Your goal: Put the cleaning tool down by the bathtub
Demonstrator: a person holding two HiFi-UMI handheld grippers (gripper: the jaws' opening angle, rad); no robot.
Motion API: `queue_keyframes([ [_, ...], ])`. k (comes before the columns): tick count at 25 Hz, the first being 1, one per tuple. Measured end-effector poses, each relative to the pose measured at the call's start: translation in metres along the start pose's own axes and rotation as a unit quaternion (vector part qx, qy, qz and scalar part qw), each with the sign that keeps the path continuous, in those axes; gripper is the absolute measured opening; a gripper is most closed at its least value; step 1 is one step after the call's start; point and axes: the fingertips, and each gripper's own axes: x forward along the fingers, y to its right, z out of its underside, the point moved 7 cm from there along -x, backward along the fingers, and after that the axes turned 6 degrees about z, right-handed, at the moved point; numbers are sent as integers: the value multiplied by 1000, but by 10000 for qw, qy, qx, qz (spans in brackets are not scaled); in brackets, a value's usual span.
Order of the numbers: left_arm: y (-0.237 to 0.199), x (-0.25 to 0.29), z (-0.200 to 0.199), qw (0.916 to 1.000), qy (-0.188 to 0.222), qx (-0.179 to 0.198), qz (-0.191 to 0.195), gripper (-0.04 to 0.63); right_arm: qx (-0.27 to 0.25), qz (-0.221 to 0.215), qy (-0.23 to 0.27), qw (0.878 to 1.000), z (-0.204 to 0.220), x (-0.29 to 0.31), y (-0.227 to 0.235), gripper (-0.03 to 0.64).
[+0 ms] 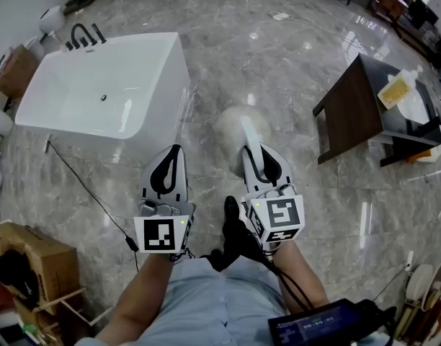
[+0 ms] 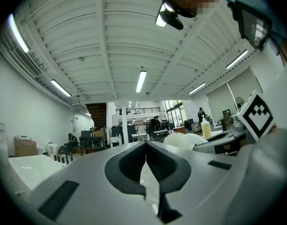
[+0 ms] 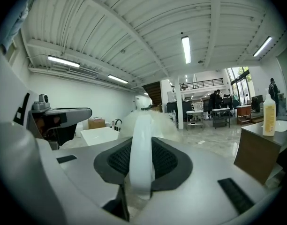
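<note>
The cleaning tool (image 1: pixel 240 124) is a white handle with a fluffy pale head, hanging over the marble floor. My right gripper (image 1: pixel 254 151) is shut on its handle; in the right gripper view the handle (image 3: pixel 142 130) runs upright between the dark pads. My left gripper (image 1: pixel 175 152) hangs beside it, shut with nothing in it, its jaws meeting in the left gripper view (image 2: pixel 146 146). The white bathtub (image 1: pixel 105 85) stands on the floor ahead and to the left, its near corner just beyond the left gripper. The bathtub (image 3: pixel 103 135) also shows left of the handle.
A dark wooden table (image 1: pixel 350 110) with a yellow bottle (image 1: pixel 395 89) stands to the right. A black faucet (image 1: pixel 83 34) rises at the tub's far end. A thin cable (image 1: pixel 83 179) runs across the floor left of me, near a cardboard box (image 1: pixel 26 254).
</note>
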Motion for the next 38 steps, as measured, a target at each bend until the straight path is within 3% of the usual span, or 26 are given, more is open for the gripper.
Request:
queue_keyframes([
  [8,-42,101,9,9995,-255,56,-183,17,84,-179,-209,9996,-14,106,40,101],
  [15,-53,171,3,9990,-259,87,-346,17,103,-341,-261,9990,-29,162,79,101],
  [29,-107,208,12,9964,-176,100,-819,17,-48,-511,-278,9983,-36,233,81,101],
  [38,-167,252,37,9973,-259,-34,-688,17,-105,-384,-468,9981,-39,302,66,101],
])
